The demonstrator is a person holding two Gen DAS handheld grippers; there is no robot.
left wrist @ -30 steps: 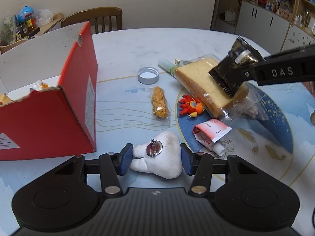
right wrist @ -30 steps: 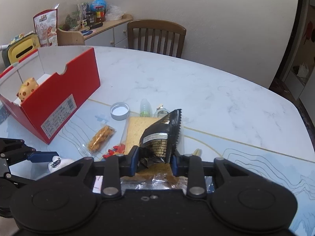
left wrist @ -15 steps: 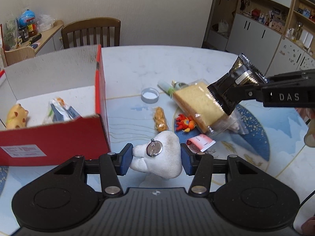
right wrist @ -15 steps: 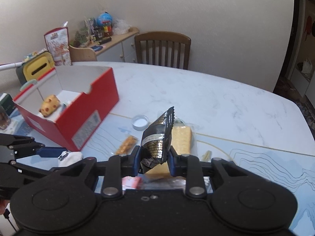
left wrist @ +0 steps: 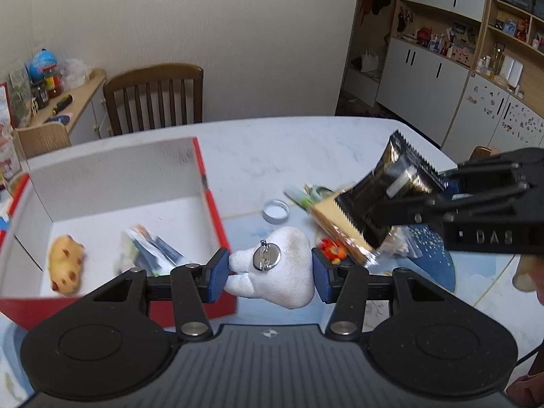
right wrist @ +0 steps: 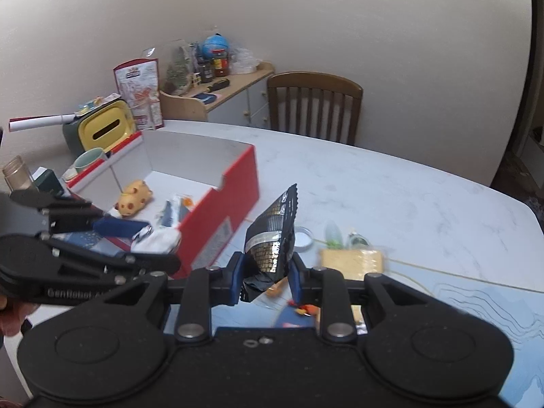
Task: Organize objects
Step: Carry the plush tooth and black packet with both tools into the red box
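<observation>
My left gripper point(left wrist: 268, 270) is shut on a white plush brooch point(left wrist: 275, 272) with a metal pin back, held in the air by the near right corner of the red box point(left wrist: 214, 204). My right gripper point(right wrist: 267, 278) is shut on a black snack packet point(right wrist: 273, 238), raised above the table to the right of the box point(right wrist: 234, 204). The packet also shows in the left wrist view point(left wrist: 391, 197). Inside the box lie a yellow spotted toy point(left wrist: 66, 265) and a foil packet point(left wrist: 149, 251).
On the table right of the box lie a wrapped bread slice point(right wrist: 353, 260), a metal jar lid point(left wrist: 276, 210), a green tube point(right wrist: 333, 234) and a small red-orange toy point(left wrist: 331, 250). A wooden chair point(left wrist: 153, 98) stands behind the table. A cluttered sideboard point(right wrist: 210, 88) stands at the far left.
Both grippers have risen and moved left toward the red box with their loads. The box's inside has come into view.
</observation>
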